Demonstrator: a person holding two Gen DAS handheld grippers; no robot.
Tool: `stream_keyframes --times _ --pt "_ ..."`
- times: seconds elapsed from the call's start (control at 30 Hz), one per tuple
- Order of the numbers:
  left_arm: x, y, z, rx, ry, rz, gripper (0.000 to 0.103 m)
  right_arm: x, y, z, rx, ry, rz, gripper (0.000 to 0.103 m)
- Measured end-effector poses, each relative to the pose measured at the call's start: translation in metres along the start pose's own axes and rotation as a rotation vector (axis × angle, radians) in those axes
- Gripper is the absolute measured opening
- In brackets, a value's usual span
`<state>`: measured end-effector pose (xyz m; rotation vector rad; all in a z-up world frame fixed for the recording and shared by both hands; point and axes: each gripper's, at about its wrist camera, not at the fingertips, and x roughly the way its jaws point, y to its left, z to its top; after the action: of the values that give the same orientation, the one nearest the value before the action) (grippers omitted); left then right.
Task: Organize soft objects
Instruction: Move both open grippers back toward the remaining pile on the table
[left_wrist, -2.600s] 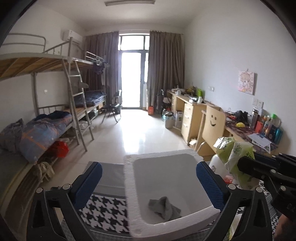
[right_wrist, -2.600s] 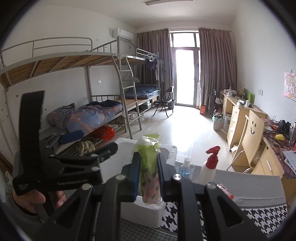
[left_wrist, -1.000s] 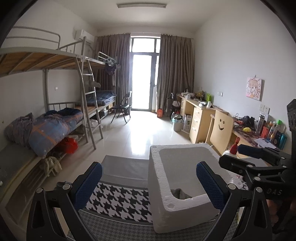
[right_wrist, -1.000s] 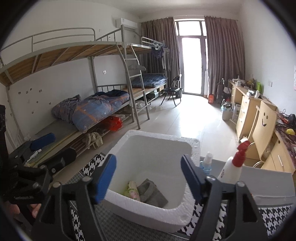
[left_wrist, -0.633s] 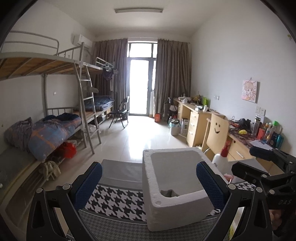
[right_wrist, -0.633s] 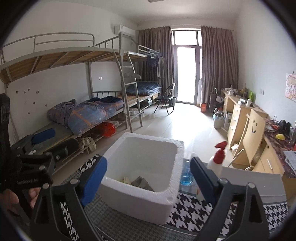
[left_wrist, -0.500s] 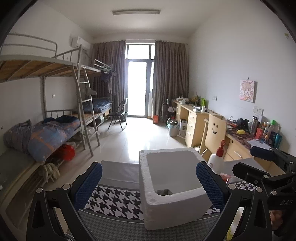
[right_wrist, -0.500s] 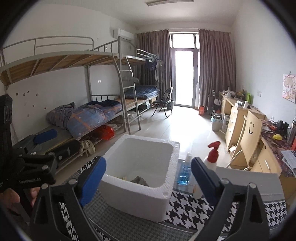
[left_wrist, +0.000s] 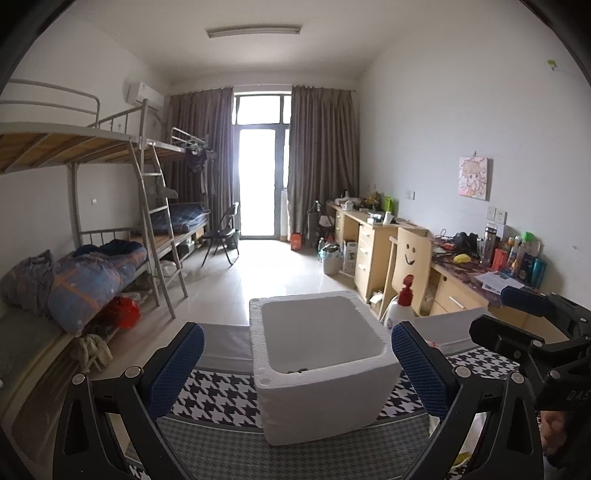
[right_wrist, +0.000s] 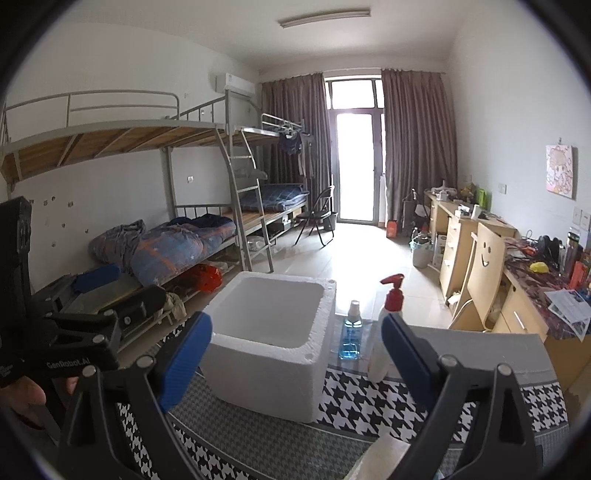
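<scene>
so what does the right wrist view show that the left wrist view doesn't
Only the right wrist view shows the small blue-liquid bottle standing between the foam box and the spray bottle. Only the left wrist view shows a dark scrap low inside the box; the near wall hides the box floor from the right. Both show the white foam box on the houndstooth cloth, the red-topped spray bottle, and an open, empty claw: left, right.

Dorm room: bunk beds, desks

Rough white foam box, apparently woven houndstooth cloth
</scene>
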<state>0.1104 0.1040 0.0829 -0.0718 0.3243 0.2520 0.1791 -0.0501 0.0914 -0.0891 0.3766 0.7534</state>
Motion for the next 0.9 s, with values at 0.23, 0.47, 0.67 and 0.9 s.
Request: stream_keyframes --times 0.23,0.47,0.67,0.9 --pt "-0.012 -0.014 -0.001 0.029 -0.020 -0.041 0.102 -0.021 -0.001 -0.011 -0.006 -0.023 -0.030 0.095" --pt "-0.021 -0.022 -0.005 0.036 -0.034 -0.059 0.102 -0.039 -0.006 -0.019 0.006 -0.048 -0.052 0.095" --pt "-0.025 -0.034 -0.010 0.049 -0.018 -0.105 0.102 -0.052 -0.006 -0.023 0.011 -0.061 -0.072 0.095" --pt "-0.029 -0.047 -0.013 0.062 -0.017 -0.146 0.102 -0.065 -0.010 -0.029 0.015 -0.074 -0.106 0.095"
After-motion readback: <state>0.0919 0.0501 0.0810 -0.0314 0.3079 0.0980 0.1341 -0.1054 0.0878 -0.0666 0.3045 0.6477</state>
